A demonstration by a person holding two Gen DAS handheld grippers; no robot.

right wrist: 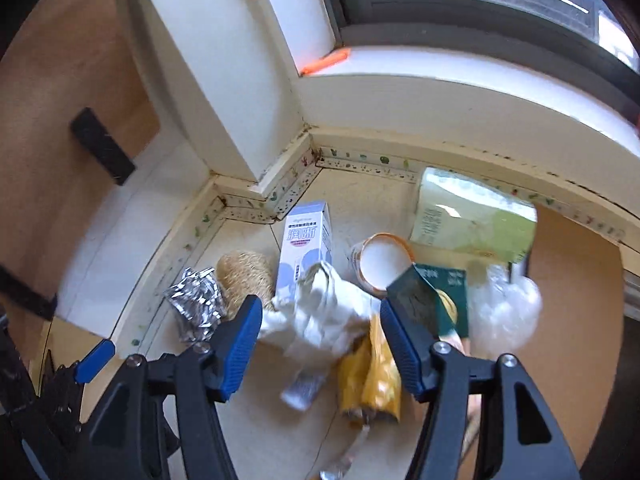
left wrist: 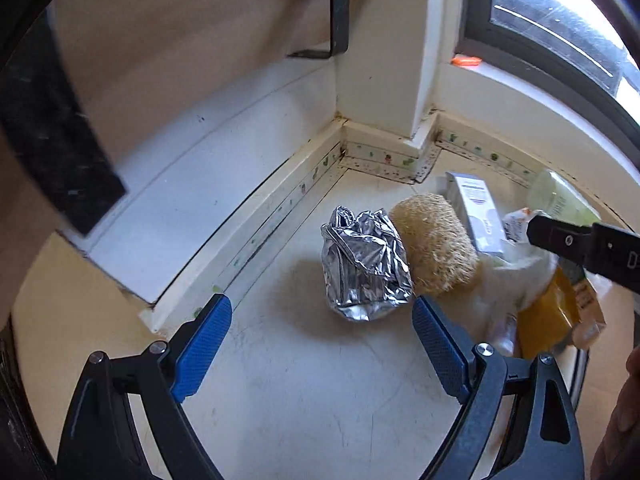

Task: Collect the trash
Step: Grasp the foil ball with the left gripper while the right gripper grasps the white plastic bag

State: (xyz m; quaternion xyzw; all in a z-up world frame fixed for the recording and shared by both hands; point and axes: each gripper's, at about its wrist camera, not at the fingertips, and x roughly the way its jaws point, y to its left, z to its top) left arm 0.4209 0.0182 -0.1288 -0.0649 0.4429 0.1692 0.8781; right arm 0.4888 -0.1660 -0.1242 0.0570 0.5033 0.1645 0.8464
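Crumpled silver foil (left wrist: 366,262) lies just ahead of the left gripper (left wrist: 322,314), its fingers spread wide, empty. The right gripper (right wrist: 320,320) gapes over white paper (right wrist: 320,312), grasping nothing.

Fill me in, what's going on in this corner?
A person with a handheld tool in each hand is collecting trash piled on the floor in a corner under a window. The left tool is open and lined up on a crumpled foil wrapper, not yet gripping it. The right tool is open over a crumpled white paper and a yellow packet. A loofah, a white carton and a paper cup lie beside them. Nothing is picked up.
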